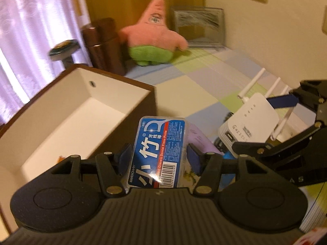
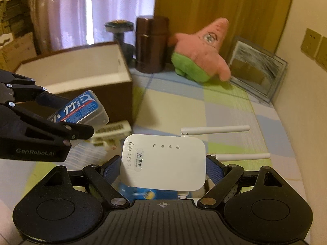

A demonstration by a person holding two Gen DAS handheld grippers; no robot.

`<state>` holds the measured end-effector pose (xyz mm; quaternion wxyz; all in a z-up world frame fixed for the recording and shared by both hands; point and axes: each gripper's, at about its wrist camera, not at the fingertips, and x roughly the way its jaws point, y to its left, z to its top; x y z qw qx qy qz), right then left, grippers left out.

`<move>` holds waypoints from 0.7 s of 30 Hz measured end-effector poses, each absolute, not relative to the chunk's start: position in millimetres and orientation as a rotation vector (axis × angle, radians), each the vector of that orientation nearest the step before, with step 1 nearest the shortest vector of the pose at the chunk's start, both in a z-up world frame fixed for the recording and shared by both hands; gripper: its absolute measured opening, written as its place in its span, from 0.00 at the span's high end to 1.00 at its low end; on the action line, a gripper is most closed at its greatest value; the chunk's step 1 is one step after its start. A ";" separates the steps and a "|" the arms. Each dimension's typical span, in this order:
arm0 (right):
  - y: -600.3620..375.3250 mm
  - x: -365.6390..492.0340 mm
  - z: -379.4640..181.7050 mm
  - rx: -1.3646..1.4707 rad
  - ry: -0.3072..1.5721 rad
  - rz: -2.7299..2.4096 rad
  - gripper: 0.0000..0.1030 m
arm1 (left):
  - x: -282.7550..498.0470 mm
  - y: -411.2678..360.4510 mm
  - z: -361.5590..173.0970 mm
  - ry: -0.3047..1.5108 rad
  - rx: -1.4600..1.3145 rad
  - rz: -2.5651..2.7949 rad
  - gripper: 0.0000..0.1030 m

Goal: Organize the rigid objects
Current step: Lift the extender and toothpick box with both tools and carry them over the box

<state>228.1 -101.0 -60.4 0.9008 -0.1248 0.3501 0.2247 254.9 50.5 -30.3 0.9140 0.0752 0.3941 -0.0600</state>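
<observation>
A clear case of floss picks with a blue label (image 1: 159,134) sits between the pads of my left gripper (image 1: 159,152), which is shut on it and holds it beside the near wall of the brown box (image 1: 51,102). The box's white inside shows. My right gripper (image 2: 163,169) is shut on a white Wi-Fi repeater (image 2: 163,159) with thin antennas, held just above the checked cloth. In the right wrist view the left gripper (image 2: 69,114) and floss case (image 2: 81,108) hang at the left, in front of the brown box (image 2: 77,65). The left wrist view shows the right gripper (image 1: 263,122) with the repeater (image 1: 251,120).
At the back stand a pink and green starfish plush (image 2: 200,51), a brown cylinder (image 2: 152,45) and a leaning picture frame (image 2: 257,69). A white packet (image 2: 114,128) and a blue card (image 2: 143,194) lie on the cloth under the grippers. A wall runs along the right.
</observation>
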 end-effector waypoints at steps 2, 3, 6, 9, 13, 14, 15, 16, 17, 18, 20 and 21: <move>-94.6 225.5 -55.7 -0.254 0.715 0.488 0.19 | 250.7 57.1 -22.7 0.801 0.146 -0.090 0.46; -92.0 224.1 -53.6 -0.251 0.710 0.498 0.19 | 248.6 60.6 -19.1 0.795 0.141 -0.077 0.46; -83.1 223.3 -46.2 -0.245 0.698 0.530 0.19 | 240.9 71.0 -9.5 0.779 0.127 -0.029 0.46; -72.7 223.3 -38.2 -0.241 0.677 0.566 0.19 | 233.1 83.3 -1.5 0.769 0.110 0.019 0.46; -52.0 224.3 -25.0 -0.233 0.643 0.630 0.19 | 226.7 104.4 6.8 0.764 0.086 0.099 0.46; -46.1 224.7 -21.9 -0.233 0.637 0.645 0.19 | 225.6 110.2 8.3 0.765 0.080 0.116 0.46; -39.5 225.7 -18.8 -0.232 0.630 0.662 0.19 | 224.7 115.5 9.5 0.766 0.075 0.136 0.46; -32.0 226.8 -16.0 -0.232 0.623 0.678 0.19 | 223.9 120.6 10.9 0.766 0.072 0.159 0.46; -25.2 227.9 -13.8 -0.233 0.614 0.696 0.19 | 222.9 126.3 12.5 0.766 0.068 0.179 0.46; -17.5 229.2 -11.5 -0.236 0.606 0.714 0.19 | 222.1 131.9 14.0 0.764 0.062 0.197 0.46; -1.8 231.6 -8.0 -0.241 0.594 0.749 0.19 | 221.2 144.7 16.5 0.765 0.047 0.240 0.46; 7.3 233.6 -6.7 -0.243 0.590 0.770 0.19 | 220.7 150.7 17.2 0.766 0.040 0.258 0.46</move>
